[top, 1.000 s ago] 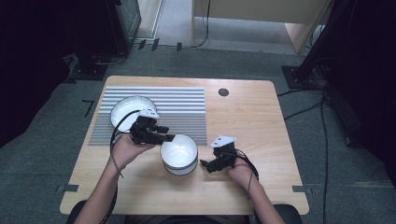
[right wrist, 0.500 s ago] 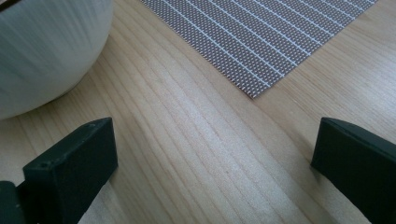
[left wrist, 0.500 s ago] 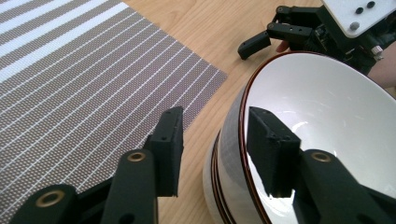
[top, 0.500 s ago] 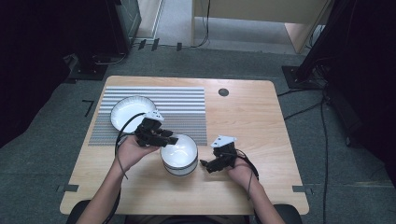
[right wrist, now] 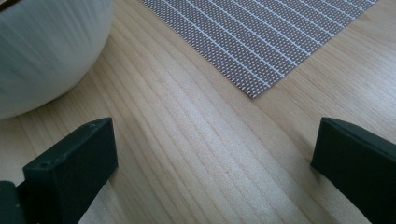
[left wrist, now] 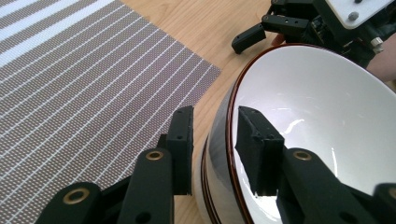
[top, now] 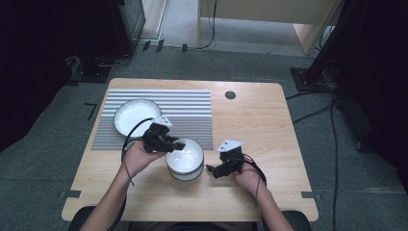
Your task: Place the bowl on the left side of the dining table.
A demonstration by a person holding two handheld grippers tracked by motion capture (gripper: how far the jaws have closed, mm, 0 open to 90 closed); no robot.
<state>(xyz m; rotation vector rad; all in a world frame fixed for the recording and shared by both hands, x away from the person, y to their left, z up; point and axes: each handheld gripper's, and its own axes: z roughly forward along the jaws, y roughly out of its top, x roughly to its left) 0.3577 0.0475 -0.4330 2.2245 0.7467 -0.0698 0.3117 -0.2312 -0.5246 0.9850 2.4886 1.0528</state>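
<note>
The bowl point(top: 184, 158), seemingly the top of a small stack, is sitting on the tabletop point(top: 269, 120) just off the striped mat's point(top: 187, 103) near corner. Its rim is being straddled by the left gripper point(left wrist: 212, 135), one jaw outside and one inside, not yet closed on it. The right gripper point(top: 215, 170) is being held wide open and empty just beside the bowl's other side.

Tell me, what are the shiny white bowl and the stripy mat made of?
The bowl looks like glazed ceramic: glossy white with bright reflections and a dark red rim line. The mat looks like woven plastic or fabric: you can see a fine dotted weave in grey-brown with white stripes, and no shine.
</note>
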